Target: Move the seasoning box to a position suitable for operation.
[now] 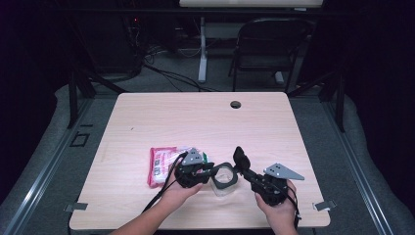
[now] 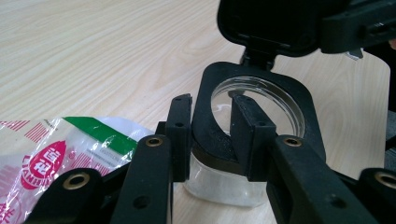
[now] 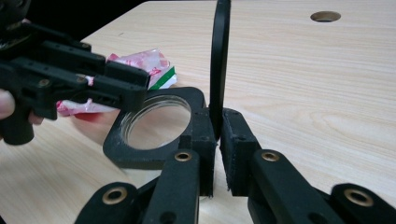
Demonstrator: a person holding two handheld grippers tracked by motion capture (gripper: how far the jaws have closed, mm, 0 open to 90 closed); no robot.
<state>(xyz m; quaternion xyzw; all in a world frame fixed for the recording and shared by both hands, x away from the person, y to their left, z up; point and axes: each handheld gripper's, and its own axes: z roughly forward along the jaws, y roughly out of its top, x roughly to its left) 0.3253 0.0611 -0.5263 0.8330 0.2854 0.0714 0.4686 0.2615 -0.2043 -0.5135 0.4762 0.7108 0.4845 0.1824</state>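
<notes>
left hand-held gripper (image 2: 210, 135) is clamping the black collar of a clear container (image 2: 254, 105): one jaw is sitting outside the collar, the other inside the round mouth, pads pressing the rim between them. the container is standing on the desk (image 1: 205, 122) directly ahead of this gripper, clear body under the collar.

right hand-held gripper (image 3: 218, 140) is pinching the container's hinged black lid (image 3: 219, 60), jaws set narrow with the thin lid edge-on between the pads. the lid is standing about upright, rising straight above this gripper's jaws, hinge at the collar just beside them. in the high view the right hand-held gripper (image 1: 244, 171) is coming in from the container's right and the left hand-held gripper (image 1: 210, 171) from its left, the two nearly meeting at the mouth.

beyond the left gripper, on its far side from the container, a red and white snack packet (image 1: 164, 164) with a green corner is lying flat on the desk, sealed as far as i can tell.

judgement: opening looks done or nearly so — lid up, mouth clear, container looking empty. what seems left is anything involving the packet, untouched so far.
</notes>
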